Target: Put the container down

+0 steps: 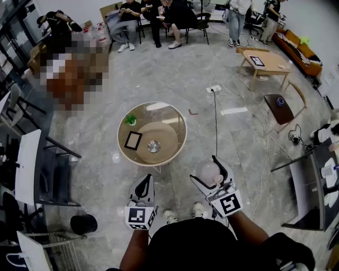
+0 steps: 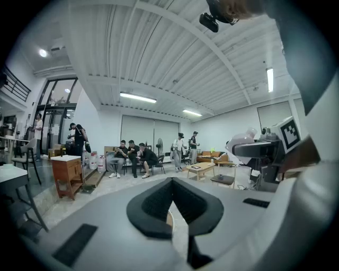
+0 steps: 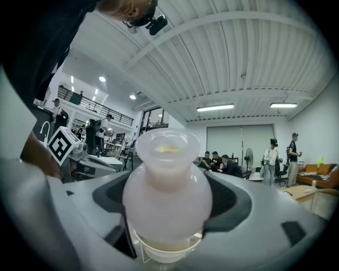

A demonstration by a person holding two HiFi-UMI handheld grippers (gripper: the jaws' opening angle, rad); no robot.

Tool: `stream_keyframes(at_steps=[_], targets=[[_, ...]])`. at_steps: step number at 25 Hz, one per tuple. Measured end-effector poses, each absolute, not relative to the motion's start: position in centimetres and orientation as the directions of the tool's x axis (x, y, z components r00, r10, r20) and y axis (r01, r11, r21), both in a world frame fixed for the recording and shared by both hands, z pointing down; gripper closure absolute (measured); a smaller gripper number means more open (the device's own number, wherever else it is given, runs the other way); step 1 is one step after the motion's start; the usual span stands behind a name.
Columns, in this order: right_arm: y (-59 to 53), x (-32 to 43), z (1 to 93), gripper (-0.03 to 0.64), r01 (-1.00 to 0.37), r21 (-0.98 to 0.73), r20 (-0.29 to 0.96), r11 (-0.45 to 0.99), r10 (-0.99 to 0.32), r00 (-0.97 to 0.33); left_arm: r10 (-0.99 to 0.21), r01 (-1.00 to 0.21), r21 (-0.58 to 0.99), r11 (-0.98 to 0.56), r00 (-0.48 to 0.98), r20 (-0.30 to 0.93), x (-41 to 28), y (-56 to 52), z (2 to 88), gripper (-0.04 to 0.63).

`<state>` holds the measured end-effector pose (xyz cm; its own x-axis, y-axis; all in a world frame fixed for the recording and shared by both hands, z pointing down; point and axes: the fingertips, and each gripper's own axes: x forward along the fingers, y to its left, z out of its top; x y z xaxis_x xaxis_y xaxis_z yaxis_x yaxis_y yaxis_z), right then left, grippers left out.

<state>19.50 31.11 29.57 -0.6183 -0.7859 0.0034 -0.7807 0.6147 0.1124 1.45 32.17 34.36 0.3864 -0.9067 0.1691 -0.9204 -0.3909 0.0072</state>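
Note:
A translucent, pinkish-white container [image 1: 206,173] with a round belly and a wide neck sits between the jaws of my right gripper [image 1: 209,170], held in the air above the floor near my feet. In the right gripper view the container [image 3: 167,190] fills the middle, and the right gripper [image 3: 169,186] is shut on its belly from both sides. My left gripper [image 1: 145,180] hangs to its left. In the left gripper view the left gripper [image 2: 172,182] is shut, its tips meeting with nothing between them. A round glass-topped table [image 1: 154,163] stands just ahead.
On the table lie a small green plant [image 1: 131,120], a black-framed square [image 1: 132,139] and a metal piece [image 1: 153,145]. A white cable [image 1: 215,122] runs across the floor. A black bin [image 1: 83,224] stands at lower left. Seated people [image 1: 153,13] and a wooden table [image 1: 265,62] are at the back.

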Motion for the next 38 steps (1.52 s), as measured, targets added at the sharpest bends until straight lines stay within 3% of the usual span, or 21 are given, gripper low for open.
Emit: stream_keyframes(at_steps=[21, 38], targets=[[30.1, 11.7, 31.1, 0.213, -0.820, 0.061, 0.000, 0.569, -0.821, -0.570, -0.892, -0.908, 0.039, -0.417, 0.417, 0.176, -6.9, 32.5, 35.6, 0.601], [14.1, 9.0, 32.4, 0.213, -0.791, 0.067, 0.028, 0.608, -0.794, -0.608, -0.911, -0.942, 0.037, -0.333, 0.332, 0.245, -11.6, 19.2, 37.6, 0.601]])
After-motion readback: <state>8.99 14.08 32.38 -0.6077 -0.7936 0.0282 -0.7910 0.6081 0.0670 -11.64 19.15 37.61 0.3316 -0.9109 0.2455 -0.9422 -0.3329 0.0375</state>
